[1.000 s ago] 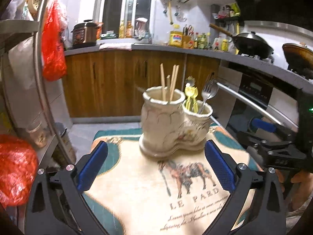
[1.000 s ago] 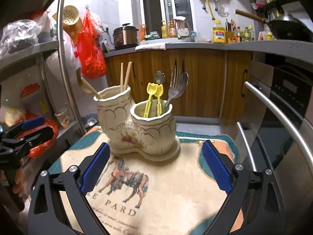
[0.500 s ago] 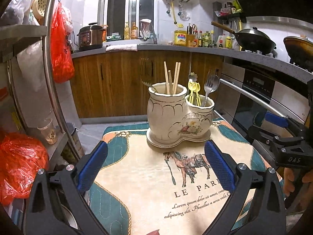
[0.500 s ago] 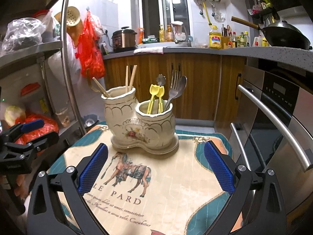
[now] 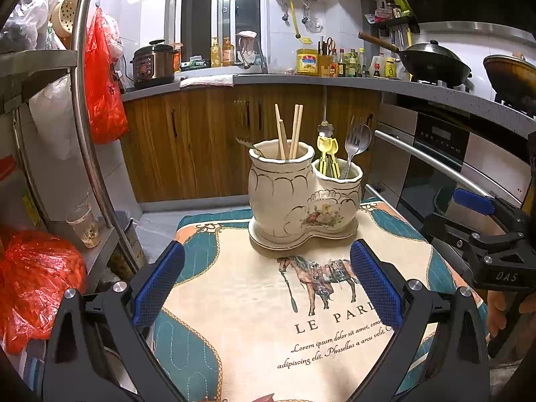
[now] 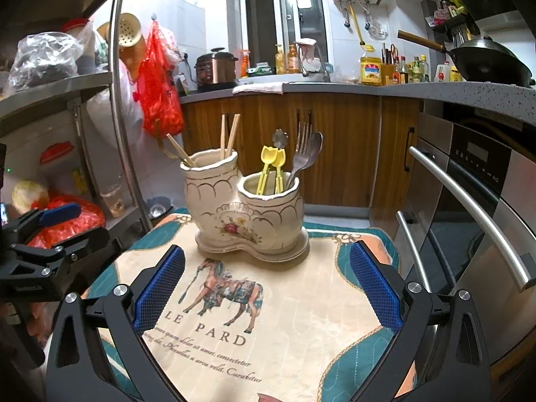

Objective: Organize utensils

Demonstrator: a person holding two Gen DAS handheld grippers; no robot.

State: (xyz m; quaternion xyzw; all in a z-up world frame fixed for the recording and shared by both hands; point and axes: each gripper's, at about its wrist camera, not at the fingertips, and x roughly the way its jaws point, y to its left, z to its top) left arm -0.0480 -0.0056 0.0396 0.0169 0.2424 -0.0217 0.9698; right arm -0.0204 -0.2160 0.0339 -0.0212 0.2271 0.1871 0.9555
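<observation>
Cloth: a big cream cloth [image 5: 254,315] with a horse picture and teal corners covers the table.
Holder: a cream pot holder [image 6: 248,214] with two cups joined side by side stands upright at the far end of the cloth. The tall cup is on the left, the short cup on the right.
Left gripper: the left gripper [image 5: 264,284] has its blue fingers [image 5: 157,281] spread wide and holds nothing. The holder is ahead of it, not touching.
Right gripper: the right gripper [image 6: 266,284] is spread wide too and holds nothing. The holder sits ahead, between its finger lines but apart.
Chopsticks: the chopsticks [image 5: 288,132] stand in the tall cup, tips up, nearly straight.
Fork and spoon: the fork [image 6: 301,154] and spoon [image 6: 315,150] stand in the short cup, heads up, leaning right.
Yellow picks: the small yellow picks [image 6: 273,171] stand in the short cup, pointing up.
</observation>
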